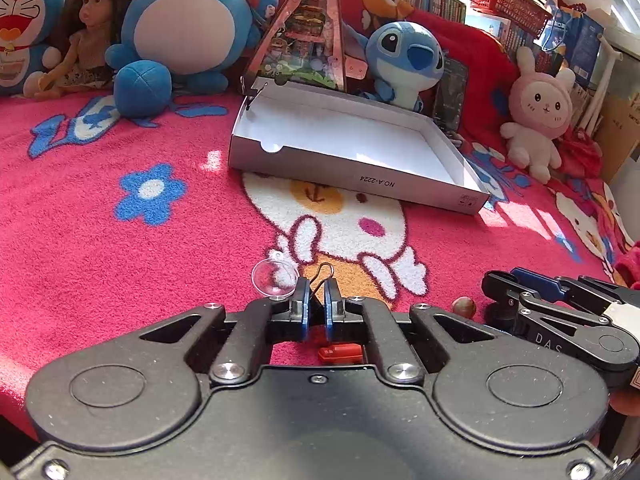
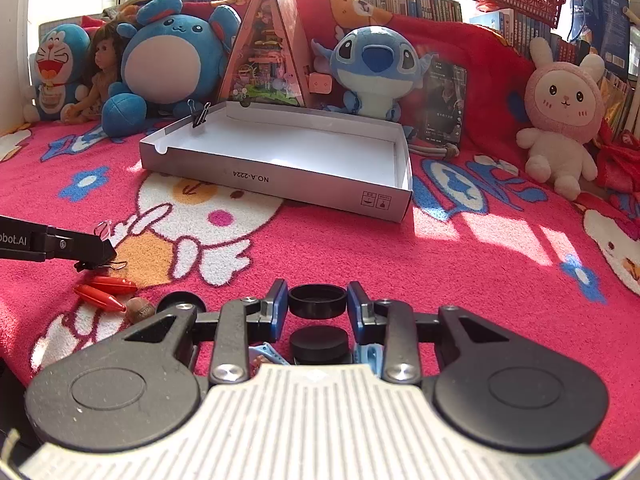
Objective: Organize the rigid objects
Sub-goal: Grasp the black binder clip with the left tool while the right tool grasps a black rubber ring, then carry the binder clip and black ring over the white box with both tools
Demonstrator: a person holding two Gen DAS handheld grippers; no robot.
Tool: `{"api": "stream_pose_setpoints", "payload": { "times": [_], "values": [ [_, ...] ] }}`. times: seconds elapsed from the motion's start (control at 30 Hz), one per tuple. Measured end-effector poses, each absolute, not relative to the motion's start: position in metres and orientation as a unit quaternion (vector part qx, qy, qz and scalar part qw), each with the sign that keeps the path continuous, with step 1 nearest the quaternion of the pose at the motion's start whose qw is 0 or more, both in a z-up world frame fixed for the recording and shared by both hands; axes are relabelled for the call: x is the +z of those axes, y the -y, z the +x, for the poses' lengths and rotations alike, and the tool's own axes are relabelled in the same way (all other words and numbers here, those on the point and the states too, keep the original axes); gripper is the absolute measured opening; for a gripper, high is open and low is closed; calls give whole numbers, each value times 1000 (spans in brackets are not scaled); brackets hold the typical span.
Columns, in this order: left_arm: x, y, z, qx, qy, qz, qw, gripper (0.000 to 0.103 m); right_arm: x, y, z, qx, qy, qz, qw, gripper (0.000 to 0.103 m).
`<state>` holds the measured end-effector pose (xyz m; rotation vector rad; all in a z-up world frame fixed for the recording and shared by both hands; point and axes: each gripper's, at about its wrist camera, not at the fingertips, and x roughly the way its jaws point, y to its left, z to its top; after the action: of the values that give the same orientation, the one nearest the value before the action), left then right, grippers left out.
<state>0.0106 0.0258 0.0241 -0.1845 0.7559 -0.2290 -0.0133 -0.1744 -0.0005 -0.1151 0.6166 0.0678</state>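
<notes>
My left gripper [image 1: 316, 294] is shut on a black binder clip [image 1: 320, 280] low over the pink blanket; it also shows in the right wrist view [image 2: 94, 260]. A clear plastic half-sphere [image 1: 274, 278] lies just left of it. My right gripper [image 2: 317, 300] has its jaws around a black round cap [image 2: 317, 300], touching both sides. A second black cap [image 2: 319, 344] lies below it. The open grey box [image 2: 280, 152] with a white inside stands ahead, a binder clip [image 2: 200, 116] on its far left rim.
Two red pointed pieces [image 2: 104, 292], an acorn [image 2: 140, 308] and another black cap [image 2: 180, 300] lie at left. A red piece [image 1: 340, 354] lies under my left gripper. Plush toys, a doll and a triangular dollhouse [image 2: 264, 52] line the back.
</notes>
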Motion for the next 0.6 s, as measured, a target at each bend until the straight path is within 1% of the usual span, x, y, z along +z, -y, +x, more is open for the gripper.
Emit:
{"api": "stream_pose_setpoints", "payload": {
  "times": [0.17,0.33,0.5,0.57,0.6],
  "values": [
    [30,-23,8,-117,-358,-85,922,6,6,179,-12,31,-294,-40,954,38],
    [22,-22,7,-115,-370,-84,918,7,7,182,-14,28,-293,-29,955,38],
    [15,-28,5,-112,-378,-97,914,16,5,183,-18,31,-295,-20,955,38],
    [15,-29,3,-106,-376,-96,915,17,6,183,-20,33,-294,-18,955,38],
    [15,-29,2,-103,-377,-96,916,20,6,182,-20,34,-293,-18,955,38]
  ]
}}
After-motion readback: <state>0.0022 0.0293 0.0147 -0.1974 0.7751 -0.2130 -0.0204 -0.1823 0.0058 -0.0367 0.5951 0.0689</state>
